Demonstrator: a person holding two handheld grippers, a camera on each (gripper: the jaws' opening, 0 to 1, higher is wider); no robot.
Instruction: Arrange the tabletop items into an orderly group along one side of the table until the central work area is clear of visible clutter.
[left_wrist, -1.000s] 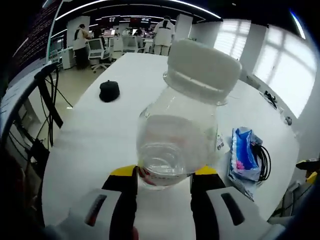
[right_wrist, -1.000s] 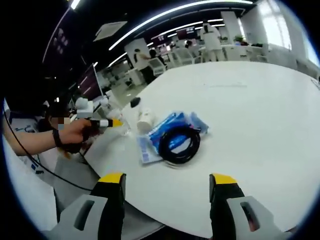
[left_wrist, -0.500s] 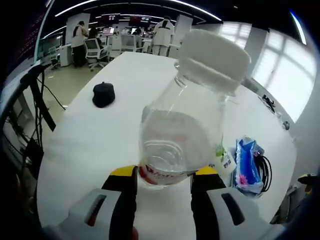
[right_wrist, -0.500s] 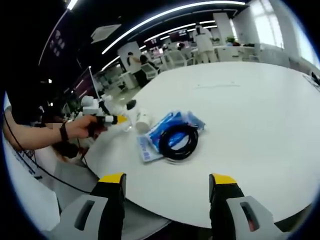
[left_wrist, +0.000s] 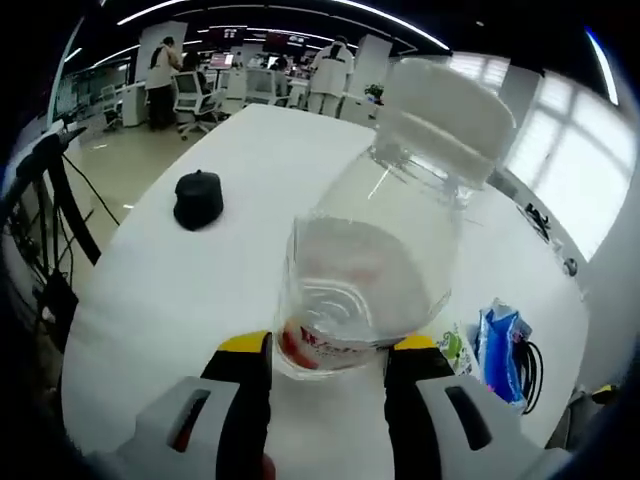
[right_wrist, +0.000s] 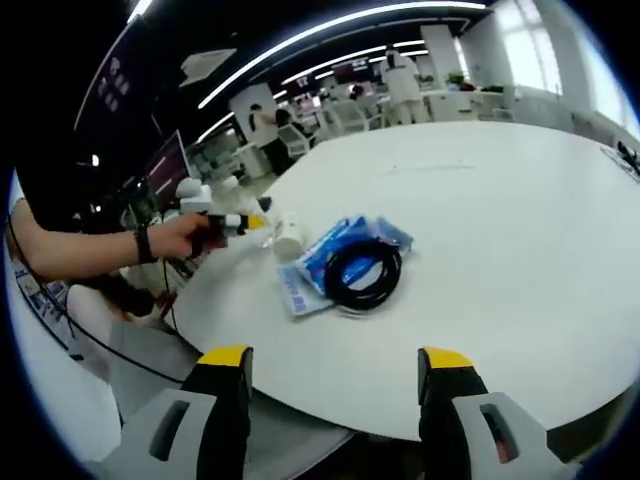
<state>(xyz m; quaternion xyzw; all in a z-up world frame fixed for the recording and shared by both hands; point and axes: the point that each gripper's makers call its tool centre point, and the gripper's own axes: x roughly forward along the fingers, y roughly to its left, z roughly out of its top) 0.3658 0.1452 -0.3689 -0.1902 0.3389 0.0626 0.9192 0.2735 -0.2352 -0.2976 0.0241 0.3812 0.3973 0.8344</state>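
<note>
My left gripper is shut on a clear plastic bottle with a white cap, held above the white table and tilted to the right. A black cap-like object lies on the table at the left. A blue packet with a black cable coil lies at the right. In the right gripper view, my right gripper is open over the table's near edge, with nothing between its fingers. Beyond it lie the blue packet and the black cable coil. The left gripper holds the bottle at the table's left edge.
A person's hand and forearm hold the left gripper. Black cables hang off the table's left side. Office chairs and standing people are far behind. The table stretches wide and bare to the right.
The bottle in my left gripper has tilted further right and moved along the table, so the black object looks nearer. The right gripper view has shifted slightly; packet and cable stay put.
</note>
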